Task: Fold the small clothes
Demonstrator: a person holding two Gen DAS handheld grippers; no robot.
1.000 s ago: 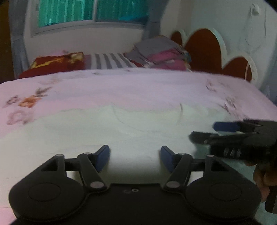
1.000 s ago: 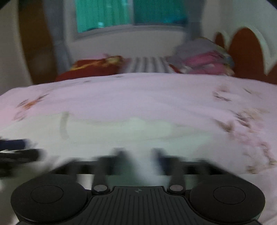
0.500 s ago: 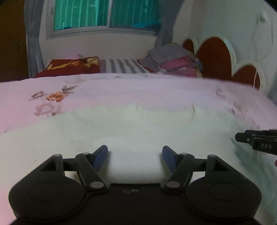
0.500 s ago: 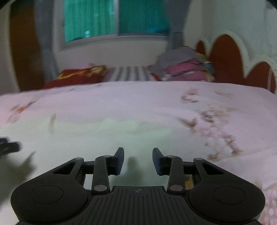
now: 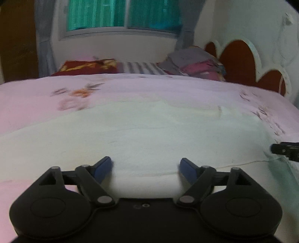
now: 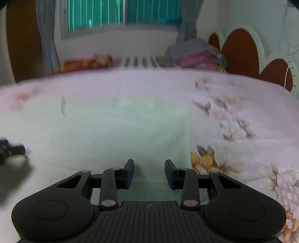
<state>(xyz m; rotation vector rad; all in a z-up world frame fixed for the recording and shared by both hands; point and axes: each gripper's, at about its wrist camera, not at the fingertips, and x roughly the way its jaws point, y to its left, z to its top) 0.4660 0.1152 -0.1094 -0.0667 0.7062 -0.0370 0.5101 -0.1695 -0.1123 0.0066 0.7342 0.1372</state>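
A pale cream garment (image 5: 145, 130) lies flat on the pink flowered bedspread (image 5: 37, 99); it also shows in the right wrist view (image 6: 115, 130). My left gripper (image 5: 145, 166) is open and empty, low over the garment's near edge. My right gripper (image 6: 149, 169) is open and empty, over the garment near its right edge. The tip of the right gripper shows at the right edge of the left wrist view (image 5: 286, 152). The left gripper's tip shows blurred at the left edge of the right wrist view (image 6: 11, 151).
A stack of folded clothes (image 5: 196, 64) and a red pillow (image 5: 86, 66) lie at the far side of the bed. A scalloped red headboard (image 5: 241, 61) stands at the right. A window with grey curtains (image 5: 119, 16) is behind.
Both grippers have drawn back toward the garment's near edge and apart from each other. The right gripper has moved right, toward the garment's right edge. Both stay open.
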